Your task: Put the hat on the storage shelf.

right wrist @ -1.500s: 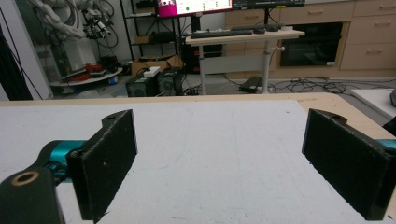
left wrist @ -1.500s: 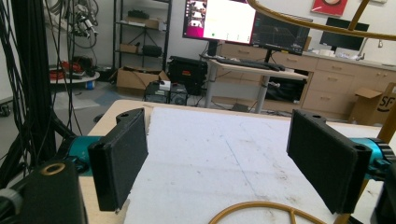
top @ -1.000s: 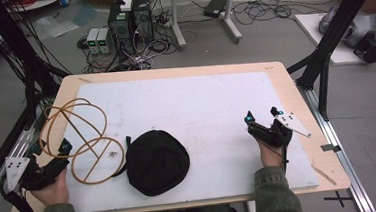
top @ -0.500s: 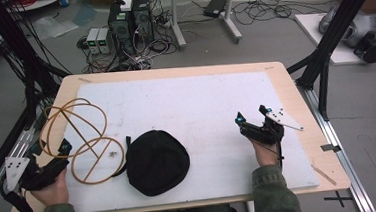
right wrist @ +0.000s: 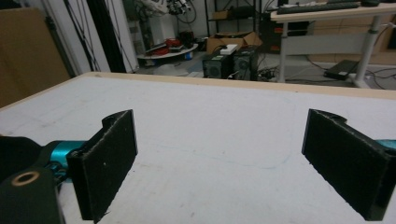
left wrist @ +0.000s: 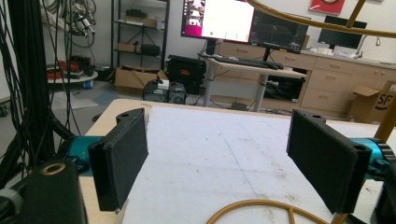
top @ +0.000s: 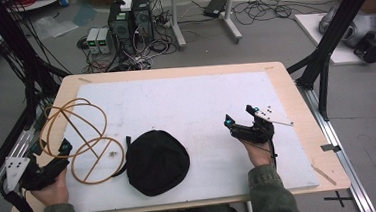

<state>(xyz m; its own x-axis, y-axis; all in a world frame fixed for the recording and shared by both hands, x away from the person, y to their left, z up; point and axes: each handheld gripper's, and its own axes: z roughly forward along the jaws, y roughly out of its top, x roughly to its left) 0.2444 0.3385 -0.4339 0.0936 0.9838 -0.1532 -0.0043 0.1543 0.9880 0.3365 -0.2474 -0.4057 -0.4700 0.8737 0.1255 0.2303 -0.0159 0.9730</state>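
White sheeting point(top: 186, 106) covers the wood-edged table point(top: 296, 98); cables and computers are seen on the floor beyond. Both the left gripper point(top: 61, 154) and right gripper point(top: 241, 118) are spread wide, empty. A black cap point(top: 156, 161), possibly fabric, lies beside the wire frame point(top: 78, 138).

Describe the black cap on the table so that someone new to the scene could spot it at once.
Start at the white table top and look to its near edge, left of centre. There lies the black cap, a soft rounded dome beside the golden wire frame. It is the one solid dark lump; its neighbour is open hoops.
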